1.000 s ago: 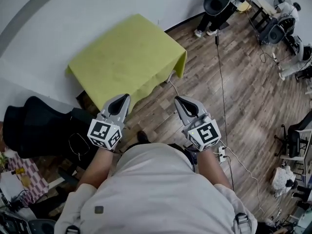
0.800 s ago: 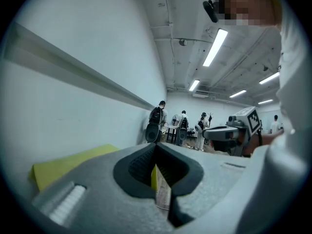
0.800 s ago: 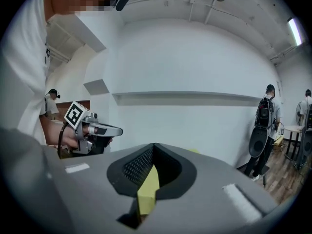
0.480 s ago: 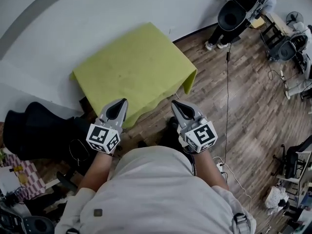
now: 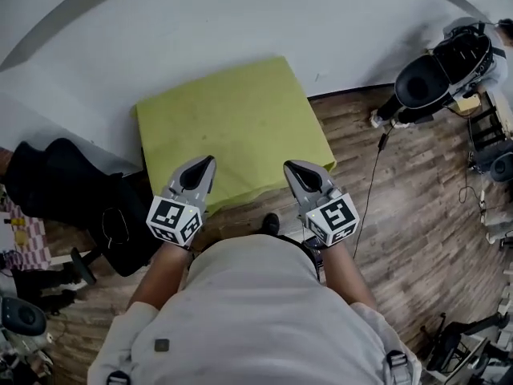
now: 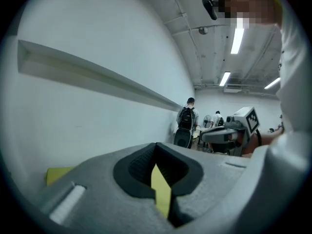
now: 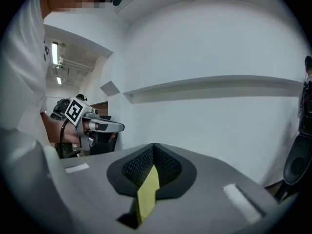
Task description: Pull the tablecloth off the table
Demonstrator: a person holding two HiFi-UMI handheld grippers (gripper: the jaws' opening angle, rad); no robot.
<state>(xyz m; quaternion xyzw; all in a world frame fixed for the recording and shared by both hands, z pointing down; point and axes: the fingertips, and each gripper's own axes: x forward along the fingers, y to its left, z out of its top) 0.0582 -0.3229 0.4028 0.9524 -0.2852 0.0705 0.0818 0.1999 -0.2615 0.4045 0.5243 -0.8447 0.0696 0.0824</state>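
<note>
Tablecloth (image 5: 228,131) — yellow-green fabric sheet, square, matte, faintly mottled; one item. Location: spread flat over a small square tabletop, which it hides entirely, set against the white wall (image 5: 240,22). The near and right-hand hems hang over the edges above the wood-plank floor (image 5: 401,215). The surface lies smooth, with no fold or lift anywhere; judged not yet taken up.

Left claw (image 5: 205,162) — grey moulded shell, black ribbed pads, marker cube at the rear; jaws pressed together. Right claw (image 5: 292,167): same build, jaws likewise together. Both sit over the near hem, level with each other, one toward each near corner. In each gripper view a thin yellow-green sliver (image 6: 161,191) shows in the slit behind the meeting tips. Whether that is the cloth seen through the gap or something else cannot be told.

Handling note. The step in hand is the approach to the near hem.
- The jaws would need to part before anything can be gripped.
- The grip is best taken on the hanging hem, where the fabric is free of the tabletop, one claw per corner so the pull stays even.
- The cloth looks thin and limp, so a pinch of doubled fabric should hold better than a single edge.
- The pull should go low and toward the body, both sides together; otherwise the sheet may skew and snag on a far corner by the wall.

Nothing stands on the cloth.
</note>
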